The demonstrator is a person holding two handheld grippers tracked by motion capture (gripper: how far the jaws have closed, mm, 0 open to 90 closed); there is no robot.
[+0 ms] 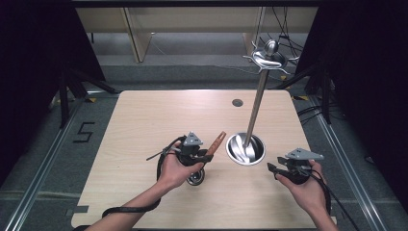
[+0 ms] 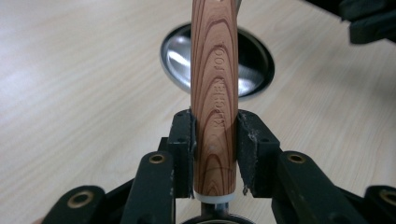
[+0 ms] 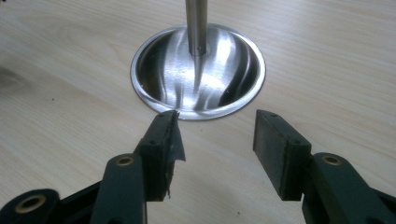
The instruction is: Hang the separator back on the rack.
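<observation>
Table [image 1: 144, 125] of pale wood stands on grey floor [image 1: 43, 144].

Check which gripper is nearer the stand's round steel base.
Right. The right gripper sits open just short of the base; the left gripper, clamping a wooden handle, is farther back.

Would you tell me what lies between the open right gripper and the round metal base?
Nothing: the right gripper view shows only bare table between the right gripper and the metal base.
</observation>
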